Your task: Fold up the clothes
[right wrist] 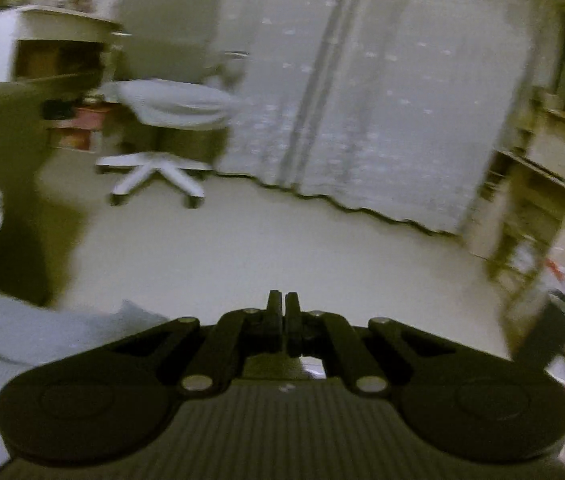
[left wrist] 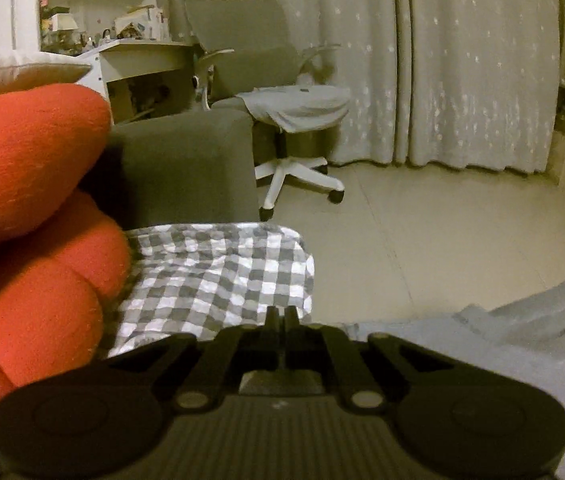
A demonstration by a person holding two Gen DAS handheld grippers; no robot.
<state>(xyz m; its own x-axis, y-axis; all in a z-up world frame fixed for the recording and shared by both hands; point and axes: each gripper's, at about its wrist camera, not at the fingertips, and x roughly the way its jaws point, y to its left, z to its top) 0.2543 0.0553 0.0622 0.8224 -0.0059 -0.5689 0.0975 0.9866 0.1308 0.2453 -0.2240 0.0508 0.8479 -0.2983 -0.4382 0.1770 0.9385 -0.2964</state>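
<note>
In the left wrist view, an orange cushion is seen at far left, then a checked cloth. The left gripper is seen with jaws pressed together above a grey garment; a pinch cannot be told. The right gripper is likewise shut, with the grey garment lying lower left.

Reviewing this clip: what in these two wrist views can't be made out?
- Left wrist: whether the left gripper, shut, pinches the pale grey garment; its black body hides the contact.
- Left wrist: the orange knotted plush cushion is cut off by the left edge.
- Right wrist: motion blur smears the wooden shelves; the right gripper looks shut on nothing visible.
</note>
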